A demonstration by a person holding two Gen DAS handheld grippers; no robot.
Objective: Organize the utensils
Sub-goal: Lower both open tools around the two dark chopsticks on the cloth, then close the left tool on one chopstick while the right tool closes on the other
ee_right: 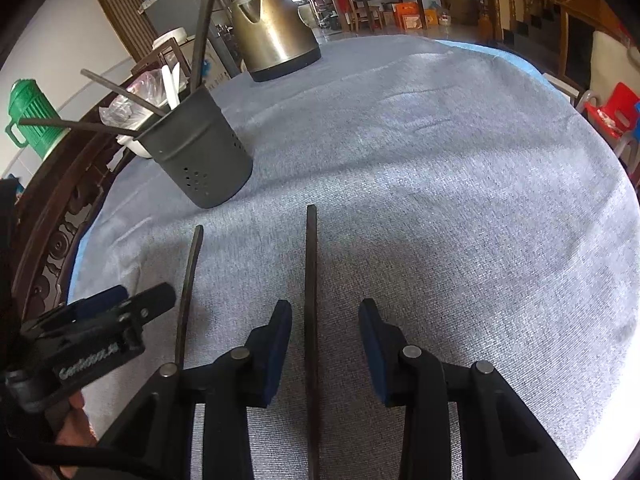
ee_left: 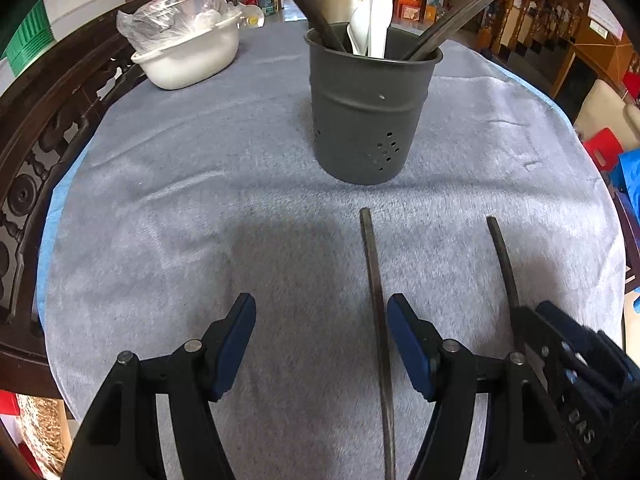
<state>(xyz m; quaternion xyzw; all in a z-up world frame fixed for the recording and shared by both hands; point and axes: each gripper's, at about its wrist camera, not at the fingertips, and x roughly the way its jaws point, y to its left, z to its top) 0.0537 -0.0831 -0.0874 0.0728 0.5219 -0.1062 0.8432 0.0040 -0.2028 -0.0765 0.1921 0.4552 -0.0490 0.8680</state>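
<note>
A dark grey utensil holder (ee_left: 370, 110) stands on the grey cloth and holds dark chopsticks and white spoons (ee_left: 374, 20); it also shows in the right wrist view (ee_right: 200, 152). Two dark chopsticks lie on the cloth. One (ee_left: 376, 304) lies just inside my left gripper's right finger; it also shows in the right wrist view (ee_right: 188, 288). The other (ee_right: 312, 312) lies between the fingers of my right gripper (ee_right: 325, 320). My left gripper (ee_left: 322, 316) is open and empty. My right gripper is open, astride its chopstick (ee_left: 502, 260), and shows at the left view's right edge (ee_left: 560, 340).
A brass kettle (ee_right: 272, 36) stands at the far side of the table. A white basin (ee_left: 188, 56) with plastic-wrapped items sits at the far left. A carved dark wooden chair back (ee_left: 48, 132) lines the left edge. Red chairs (ee_right: 612, 112) stand to the right.
</note>
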